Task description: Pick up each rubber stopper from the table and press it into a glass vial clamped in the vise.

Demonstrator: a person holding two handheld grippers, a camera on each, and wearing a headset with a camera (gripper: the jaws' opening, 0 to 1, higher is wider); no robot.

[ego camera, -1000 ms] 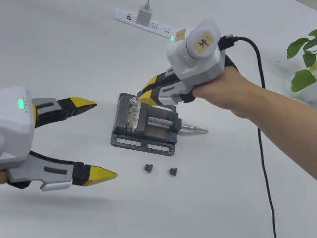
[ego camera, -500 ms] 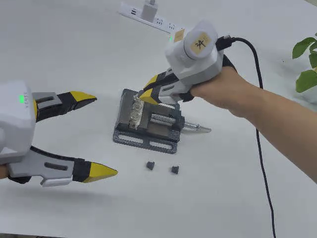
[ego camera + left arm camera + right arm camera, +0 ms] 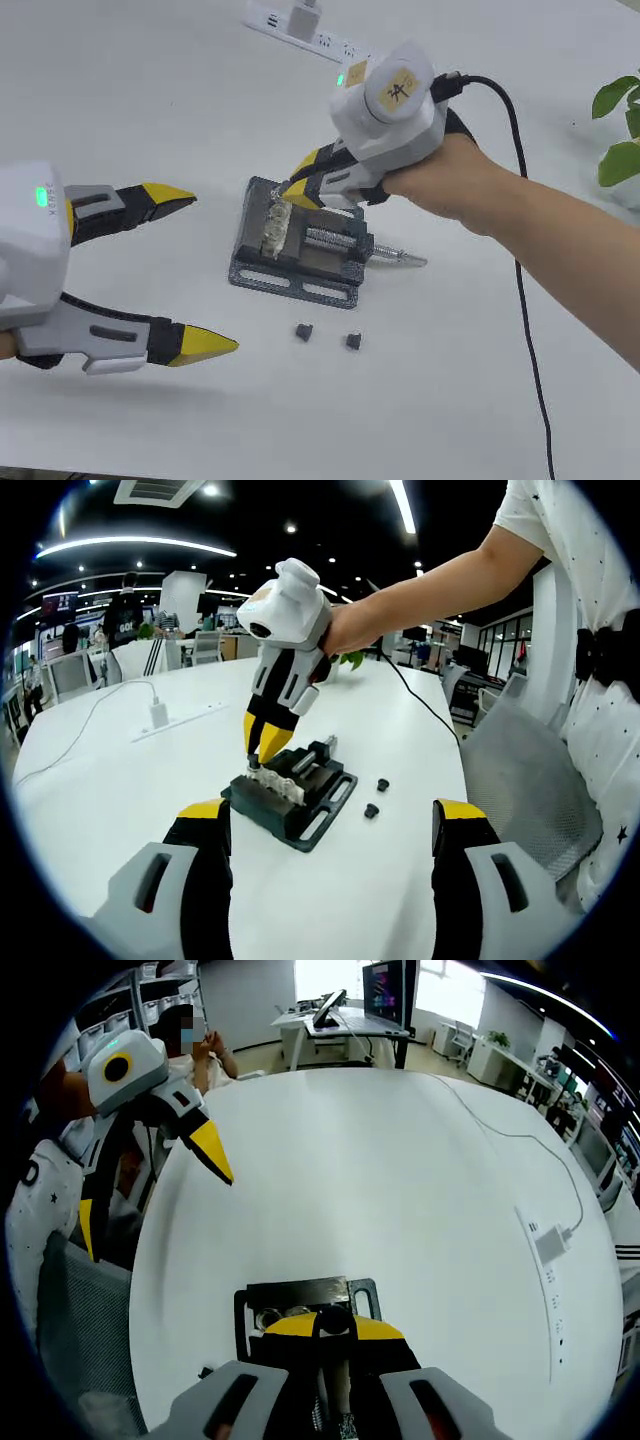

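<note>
**Right tool at the vials, left tool idle**

Right tool has its jaws closed on a dark stopper, tips down on the row of glass vials clamped in the vise. Left tool is spread wide with nothing in it, well apart to the left of the vise. Two loose stoppers lie just in front of the vise, apart from each other. Bare surface lies all round the vise, its near edge well in front. Power strip sits well behind the vise.

The right tool covers most of the rubber stopper and some vials.
</note>
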